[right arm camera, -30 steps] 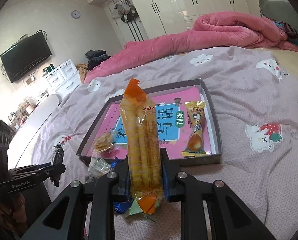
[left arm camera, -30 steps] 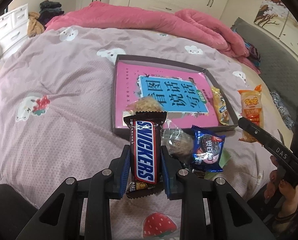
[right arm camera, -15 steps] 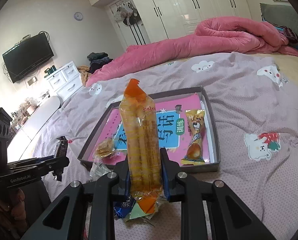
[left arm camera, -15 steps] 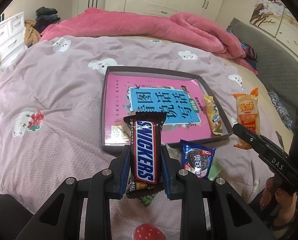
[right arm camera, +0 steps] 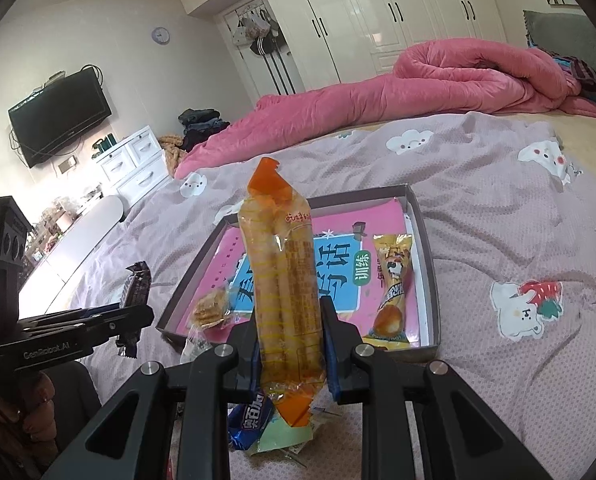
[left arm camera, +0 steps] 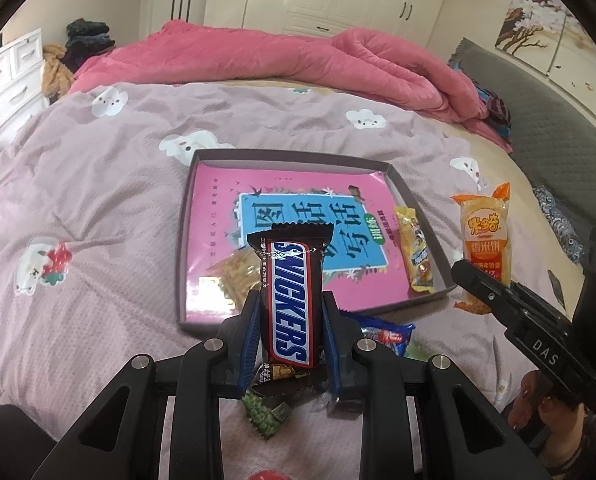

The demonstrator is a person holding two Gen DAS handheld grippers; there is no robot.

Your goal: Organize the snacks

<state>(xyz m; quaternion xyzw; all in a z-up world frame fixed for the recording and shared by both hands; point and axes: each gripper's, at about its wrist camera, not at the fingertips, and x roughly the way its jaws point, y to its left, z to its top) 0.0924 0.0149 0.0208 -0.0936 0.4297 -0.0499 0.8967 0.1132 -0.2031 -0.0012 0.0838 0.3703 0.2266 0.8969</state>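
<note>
My left gripper (left arm camera: 291, 300) is shut on a brown Snickers bar (left arm camera: 292, 300), held upright above the bed just short of the tray's near wall. The right wrist view shows this gripper (right arm camera: 134, 314) and bar (right arm camera: 138, 284) from the side, left of the tray. My right gripper (right arm camera: 290, 316) is shut on a long orange rice-cracker pack (right arm camera: 284, 292), also seen as the orange pack (left arm camera: 484, 236) right of the tray. The grey tray (left arm camera: 184, 240) has a pink printed lining and holds a yellow snack (left arm camera: 414, 252) and a clear-wrapped cracker (left arm camera: 234, 276).
Loose snacks lie on the bedsheet before the tray: a blue pack (left arm camera: 382, 334), a green pack (left arm camera: 266, 420) and a clear wrapper (right arm camera: 196, 344). A pink quilt (left arm camera: 298, 60) is bunched along the far side. White drawers (right arm camera: 134, 164) stand left, a grey headboard (left arm camera: 558, 140) right.
My left gripper has risen and moved toward the tray with the Snickers bar in it; the loose snacks now sit lower in its view. The right gripper has hardly moved.
</note>
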